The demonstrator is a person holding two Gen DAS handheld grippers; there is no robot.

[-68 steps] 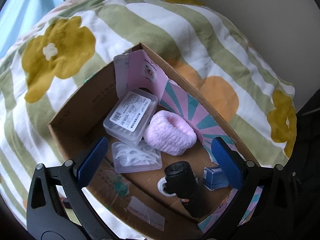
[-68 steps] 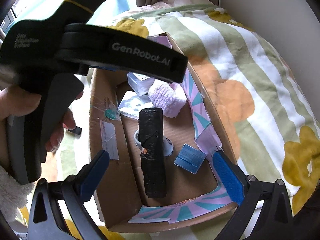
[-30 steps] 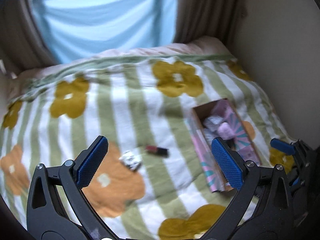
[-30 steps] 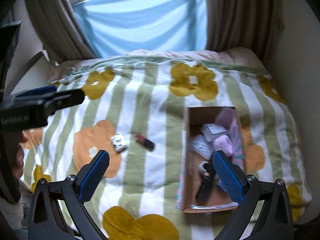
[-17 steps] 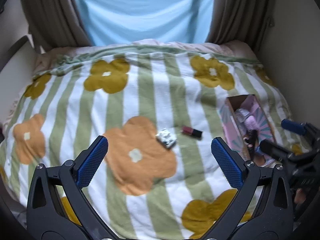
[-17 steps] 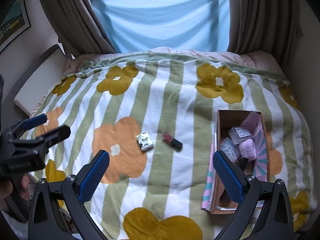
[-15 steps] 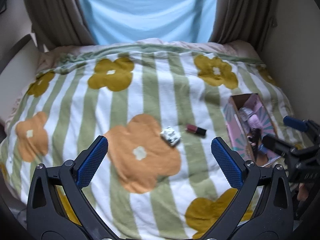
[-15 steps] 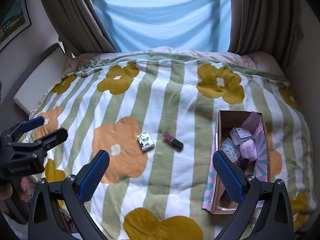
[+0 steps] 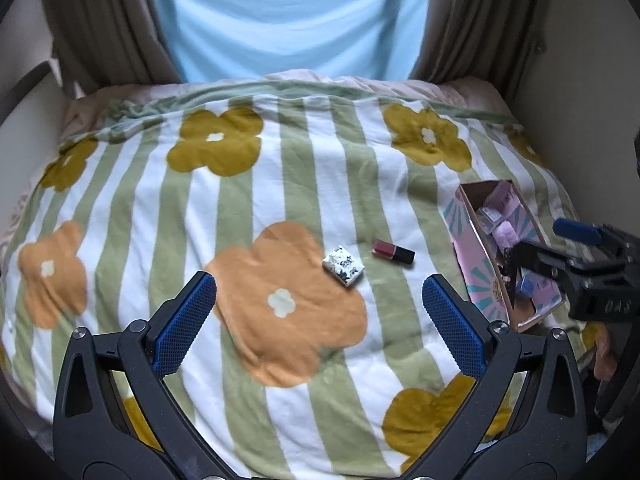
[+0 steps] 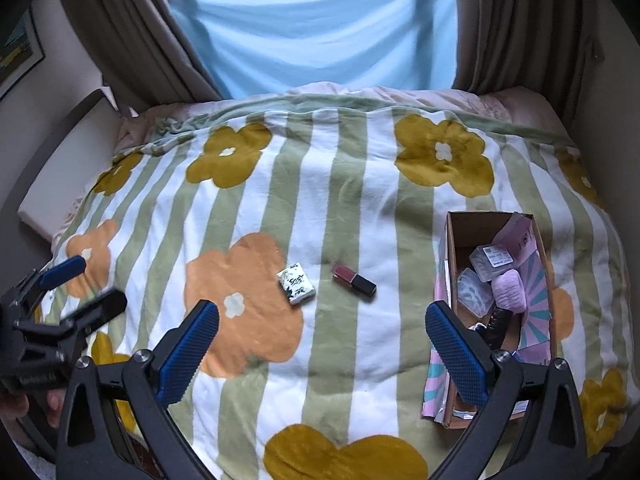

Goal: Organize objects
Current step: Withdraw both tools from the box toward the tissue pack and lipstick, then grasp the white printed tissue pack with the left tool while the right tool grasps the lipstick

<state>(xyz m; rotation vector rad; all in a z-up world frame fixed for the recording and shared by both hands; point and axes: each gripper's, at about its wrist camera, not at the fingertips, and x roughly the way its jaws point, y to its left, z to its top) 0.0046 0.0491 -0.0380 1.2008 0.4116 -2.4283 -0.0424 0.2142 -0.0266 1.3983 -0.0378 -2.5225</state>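
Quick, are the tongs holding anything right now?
Left tongs: open, holding nothing.
Right tongs: open, holding nothing.

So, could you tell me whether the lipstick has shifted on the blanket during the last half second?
No. The lipstick lies just right of the patterned packet, on the same white stripe beside the orange flower.

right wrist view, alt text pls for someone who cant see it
Open right gripper hangs over a flower-striped blanket. A small patterned box and a lipstick lie loose mid-bed. A cardboard box of small items sits right; the left gripper shows far left.
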